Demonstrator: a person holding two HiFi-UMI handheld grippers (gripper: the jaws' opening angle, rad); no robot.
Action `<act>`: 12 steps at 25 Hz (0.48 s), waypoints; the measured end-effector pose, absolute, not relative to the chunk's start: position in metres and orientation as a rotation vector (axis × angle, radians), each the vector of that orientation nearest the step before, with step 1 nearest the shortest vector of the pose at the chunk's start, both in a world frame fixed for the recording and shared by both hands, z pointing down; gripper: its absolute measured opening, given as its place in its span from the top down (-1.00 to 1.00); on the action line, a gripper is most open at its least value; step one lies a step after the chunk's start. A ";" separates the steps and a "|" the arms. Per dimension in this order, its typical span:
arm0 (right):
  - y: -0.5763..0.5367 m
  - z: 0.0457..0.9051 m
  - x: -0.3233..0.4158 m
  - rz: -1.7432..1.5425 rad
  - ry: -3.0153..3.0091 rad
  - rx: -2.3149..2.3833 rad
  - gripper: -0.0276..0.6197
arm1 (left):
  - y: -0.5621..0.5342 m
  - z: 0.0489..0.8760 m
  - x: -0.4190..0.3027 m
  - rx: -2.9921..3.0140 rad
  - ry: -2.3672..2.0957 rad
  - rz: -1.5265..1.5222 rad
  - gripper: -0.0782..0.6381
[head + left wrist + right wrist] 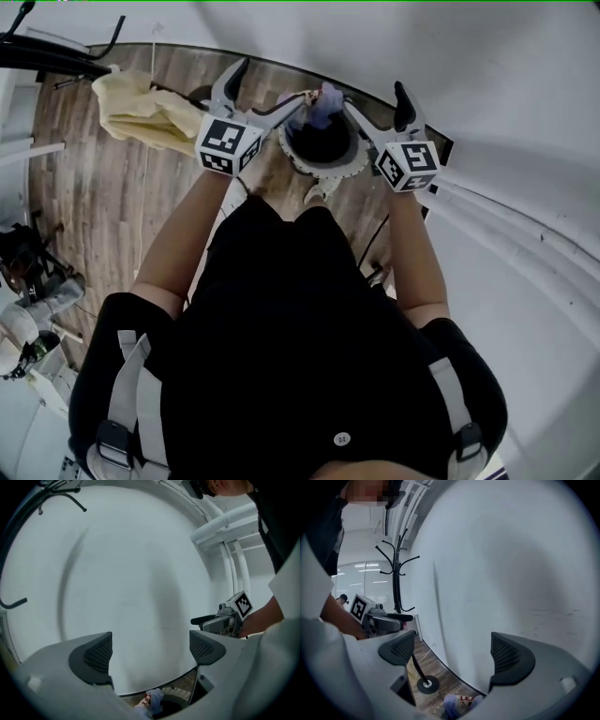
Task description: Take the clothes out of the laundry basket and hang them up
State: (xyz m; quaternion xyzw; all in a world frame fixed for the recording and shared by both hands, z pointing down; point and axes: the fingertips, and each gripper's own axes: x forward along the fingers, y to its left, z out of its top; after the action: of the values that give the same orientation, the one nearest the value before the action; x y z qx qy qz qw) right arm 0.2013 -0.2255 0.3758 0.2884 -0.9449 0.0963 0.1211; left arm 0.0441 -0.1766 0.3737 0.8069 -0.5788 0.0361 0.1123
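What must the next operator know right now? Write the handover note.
Left tongs: open, empty, above the laundry basket.
Right tongs: open, empty, alongside.
Things: a lavender garment with red print lies at the basket's rim.
Done: a yellow garment seems to hang by the coat stand.
Left: lift the lavender garment and hang it.
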 end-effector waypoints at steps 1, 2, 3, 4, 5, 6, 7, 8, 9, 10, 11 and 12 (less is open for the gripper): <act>-0.236 0.389 0.202 0.286 -2.755 0.793 -0.63 | -0.186 0.386 0.048 2.338 -1.707 0.109 -0.66; -0.246 0.403 0.201 0.294 -2.751 0.741 -0.63 | -0.194 0.399 0.052 2.302 -1.722 0.107 -0.66; -0.257 0.415 0.200 0.303 -2.749 0.693 -0.63 | -0.203 0.410 0.054 2.266 -1.744 0.102 -0.66; -0.268 0.425 0.201 0.311 -2.749 0.653 -0.63 | -0.213 0.420 0.058 2.233 -1.769 0.097 -0.66; -0.280 0.434 0.202 0.318 -2.750 0.620 -0.63 | -0.222 0.428 0.062 2.201 -1.794 0.095 -0.66; -0.290 0.443 0.204 0.324 -2.750 0.590 -0.61 | -0.231 0.437 0.067 2.170 -1.814 0.099 -0.66; -0.299 0.452 0.206 0.329 -2.746 0.561 -0.59 | -0.237 0.447 0.071 2.142 -1.828 0.110 -0.66; -0.305 0.463 0.206 0.331 -2.739 0.530 -0.58 | -0.241 0.459 0.076 2.117 -1.835 0.129 -0.66; -0.309 0.476 0.206 0.329 -2.729 0.496 -0.56 | -0.245 0.472 0.080 2.097 -1.837 0.155 -0.66; -0.312 0.490 0.205 0.323 -2.716 0.461 -0.56 | -0.248 0.485 0.083 2.082 -1.832 0.184 -0.66; -0.314 0.505 0.203 0.318 -2.699 0.427 -0.56 | -0.251 0.500 0.084 2.070 -1.823 0.213 -0.66; -0.315 0.521 0.201 0.316 -2.679 0.395 -0.56 | -0.255 0.516 0.085 2.059 -1.811 0.240 -0.66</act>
State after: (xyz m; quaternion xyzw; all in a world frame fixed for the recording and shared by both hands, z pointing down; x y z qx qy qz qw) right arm 0.2009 -0.3149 0.5213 0.1417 -0.9615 0.1133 0.2062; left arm 0.0848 -0.2550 0.5158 0.7339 -0.6456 0.0854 0.1933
